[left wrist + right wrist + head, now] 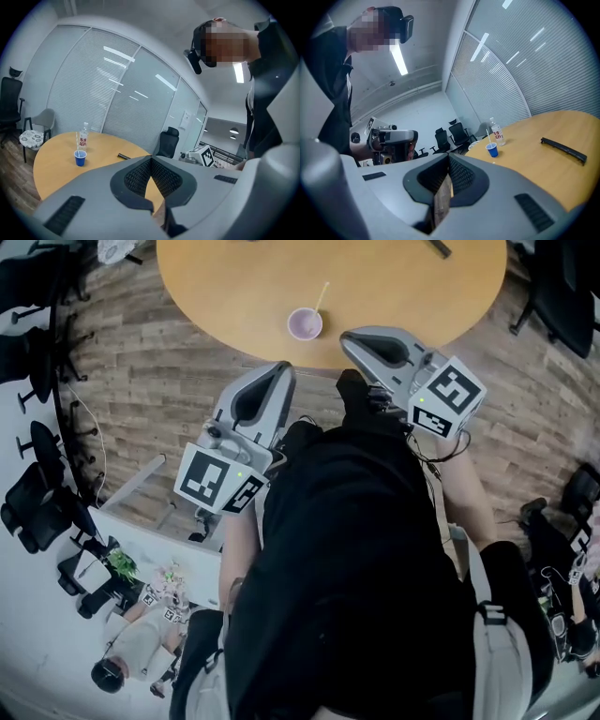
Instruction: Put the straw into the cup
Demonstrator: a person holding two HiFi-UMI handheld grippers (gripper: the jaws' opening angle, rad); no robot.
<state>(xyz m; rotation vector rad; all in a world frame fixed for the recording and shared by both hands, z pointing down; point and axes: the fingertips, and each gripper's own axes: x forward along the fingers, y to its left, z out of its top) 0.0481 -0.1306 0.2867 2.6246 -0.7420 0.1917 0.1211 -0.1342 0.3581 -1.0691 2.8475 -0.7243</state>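
The straw (321,294) already stands in the cup (304,324), upper centre. My left claw (278,373) and right claw (354,339) hover mid-frame, both closed and empty. I judge nothing remains to do.

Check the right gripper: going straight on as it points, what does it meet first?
Probably the table, near its edge: the right gripper, jaws shut, aims beside the blue cup, not at it. Depth is unclear.

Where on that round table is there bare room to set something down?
The table is mostly bare. In the head view there is one wide patch left of the cup and another between the cup and the black bar. Only the spot around the cup, its straw and the bottle is crowded.
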